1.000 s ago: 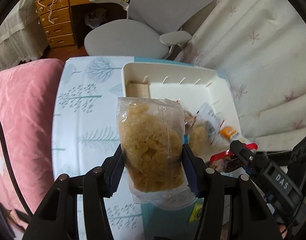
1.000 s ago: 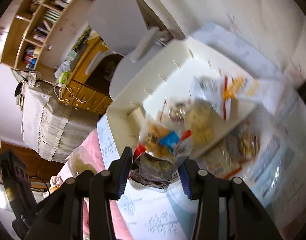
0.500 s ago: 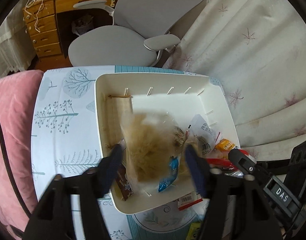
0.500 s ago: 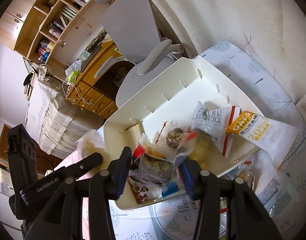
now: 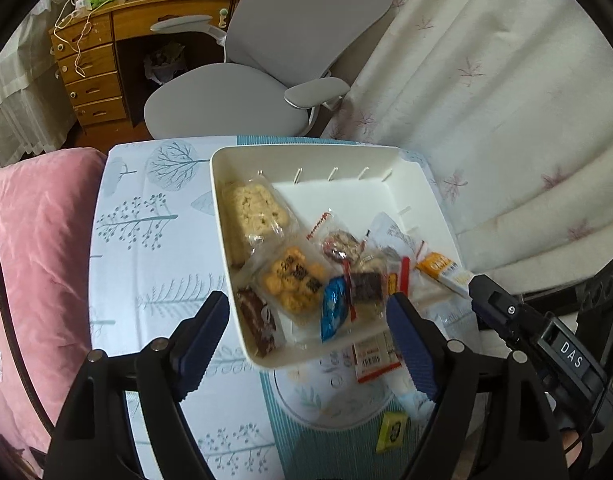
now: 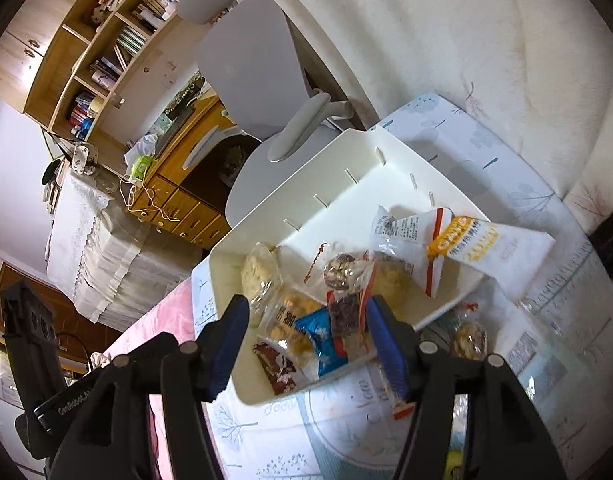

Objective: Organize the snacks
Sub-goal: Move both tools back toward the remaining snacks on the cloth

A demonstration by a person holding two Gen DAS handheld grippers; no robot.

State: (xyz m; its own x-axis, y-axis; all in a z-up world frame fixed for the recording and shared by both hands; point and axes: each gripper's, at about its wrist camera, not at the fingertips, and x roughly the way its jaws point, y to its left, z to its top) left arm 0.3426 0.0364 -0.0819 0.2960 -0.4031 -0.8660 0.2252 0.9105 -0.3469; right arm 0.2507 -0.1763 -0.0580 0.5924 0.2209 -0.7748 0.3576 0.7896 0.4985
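The clear bag of yellow puffs (image 5: 292,284) and the red-edged snack packet (image 6: 346,316) now lie dropped in the white bin (image 5: 306,154), so the left gripper (image 5: 306,336) and right gripper (image 6: 306,332), jaws just opened, hang empty above it.

A table (image 5: 154,240) covered in a pale cloth printed with blue-green trees carries a white tray (image 5: 226,216) of wrapped snacks. Directly on the cloth, just beside the tray's near edge, lie a red-and-white barcoded packet (image 5: 372,356) and a small yellow packet (image 5: 391,432). A clear nut packet (image 6: 468,340) lies nearby.
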